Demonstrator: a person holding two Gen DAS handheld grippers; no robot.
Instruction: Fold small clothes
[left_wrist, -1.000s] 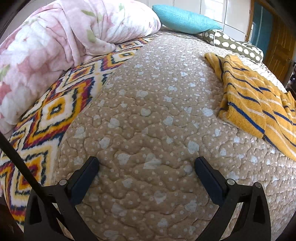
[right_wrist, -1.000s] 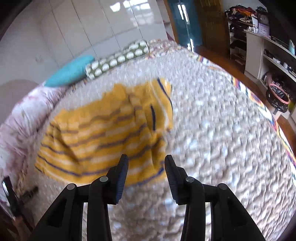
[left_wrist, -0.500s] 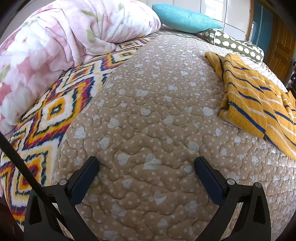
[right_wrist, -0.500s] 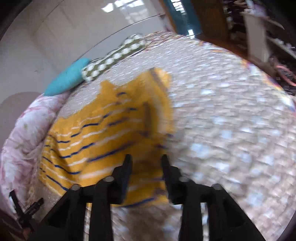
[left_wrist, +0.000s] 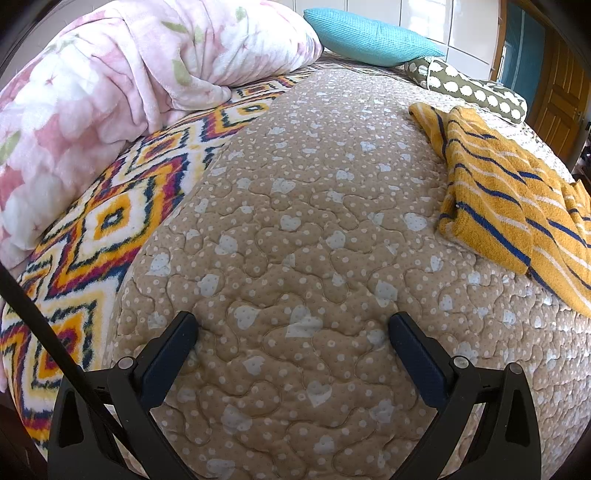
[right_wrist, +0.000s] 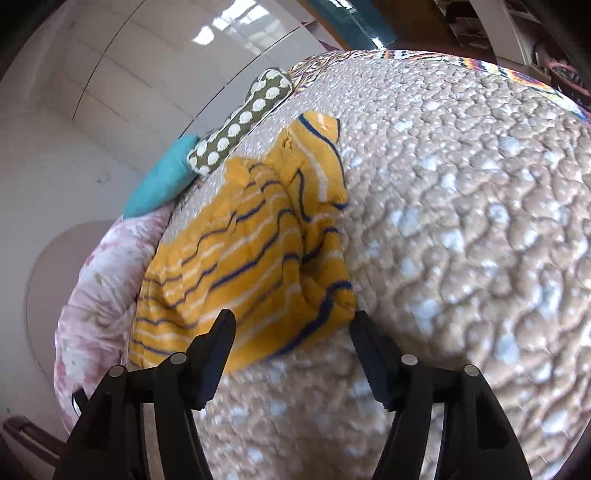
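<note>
Left wrist view first: the left gripper (left_wrist: 293, 332) is spread wide with nothing in it, hovering low over the tan quilted bedspread (left_wrist: 295, 206), and I can't tell if the tips touch the quilt. The yellow striped garment (left_wrist: 517, 199) lies crumpled well off to the right of that gripper, below the polka-dot bolster (left_wrist: 469, 90). So I'd say this hand is just waiting.

Right wrist view: the right gripper (right_wrist: 291, 332) is open fairly wide, holding nothing, with its jaws straddling the garment's near corner (right_wrist: 325, 310). The right finger looks just beside the hem, maybe touching, but blur makes it hard to call. Looks like the reach-in step, before any fold. Next move probably calls for closing on that corner without pinching the bedspread underneath.
</note>
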